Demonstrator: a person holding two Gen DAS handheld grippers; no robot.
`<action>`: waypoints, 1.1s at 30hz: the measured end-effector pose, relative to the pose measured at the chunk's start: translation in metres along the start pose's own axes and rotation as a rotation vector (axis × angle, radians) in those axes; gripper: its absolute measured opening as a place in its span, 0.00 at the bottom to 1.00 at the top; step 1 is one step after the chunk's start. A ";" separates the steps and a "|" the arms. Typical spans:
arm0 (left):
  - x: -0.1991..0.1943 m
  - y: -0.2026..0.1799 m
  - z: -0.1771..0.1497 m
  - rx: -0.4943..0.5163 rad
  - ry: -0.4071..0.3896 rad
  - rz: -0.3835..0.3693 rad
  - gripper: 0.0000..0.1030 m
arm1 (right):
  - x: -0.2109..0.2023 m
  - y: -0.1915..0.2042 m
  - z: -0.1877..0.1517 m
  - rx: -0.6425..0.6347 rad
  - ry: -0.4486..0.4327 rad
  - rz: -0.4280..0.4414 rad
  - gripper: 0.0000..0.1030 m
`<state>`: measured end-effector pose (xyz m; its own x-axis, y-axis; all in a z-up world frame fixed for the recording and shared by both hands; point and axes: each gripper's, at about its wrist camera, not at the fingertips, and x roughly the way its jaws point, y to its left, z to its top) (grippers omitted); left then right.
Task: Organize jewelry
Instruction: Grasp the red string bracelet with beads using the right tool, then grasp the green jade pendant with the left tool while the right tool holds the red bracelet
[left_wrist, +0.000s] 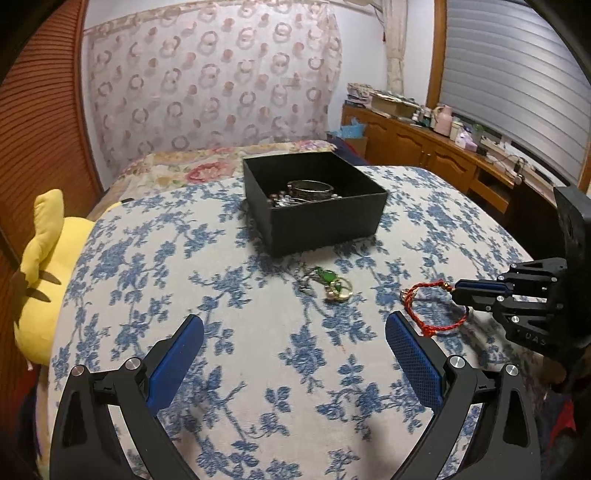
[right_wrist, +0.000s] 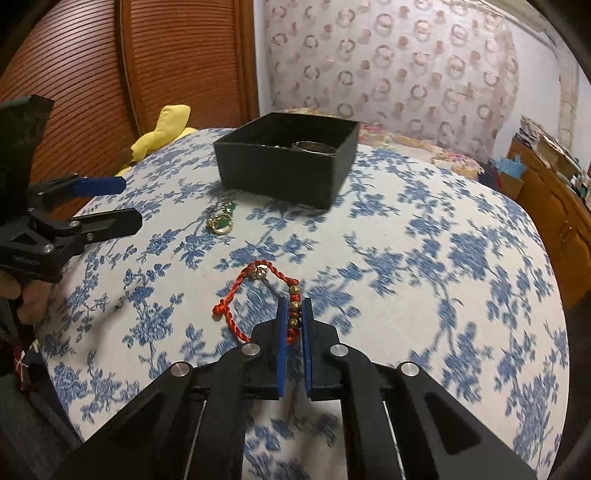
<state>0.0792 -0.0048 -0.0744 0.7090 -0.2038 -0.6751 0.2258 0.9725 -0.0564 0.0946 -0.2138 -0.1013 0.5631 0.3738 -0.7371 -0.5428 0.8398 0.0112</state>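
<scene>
With right gripper (right_wrist: 294, 314) jaws pinching the red bracelet's (right_wrist: 251, 291) beads and left gripper (left_wrist: 293, 332) wide and empty, we should lift gently, clearing the black box (right_wrist: 288, 166) wall before releasing.

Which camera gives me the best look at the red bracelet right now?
The right wrist view: the red bracelet lies close and central, its gold beads clear, the right gripper shut on the beaded stretch. The left wrist view shows the bracelet smaller, at the right, partly behind the right gripper.
</scene>
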 end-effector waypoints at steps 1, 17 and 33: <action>0.001 -0.001 0.000 0.001 0.002 -0.009 0.92 | -0.001 -0.001 -0.001 0.002 -0.002 -0.001 0.08; 0.042 0.008 0.015 -0.002 0.122 -0.090 0.40 | 0.003 -0.034 0.010 0.031 -0.022 0.021 0.08; 0.058 0.004 0.024 0.009 0.149 -0.142 0.22 | 0.025 -0.045 0.025 0.034 0.000 0.041 0.08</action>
<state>0.1378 -0.0151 -0.0962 0.5629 -0.3197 -0.7622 0.3234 0.9339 -0.1528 0.1488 -0.2327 -0.1034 0.5407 0.4085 -0.7353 -0.5442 0.8365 0.0645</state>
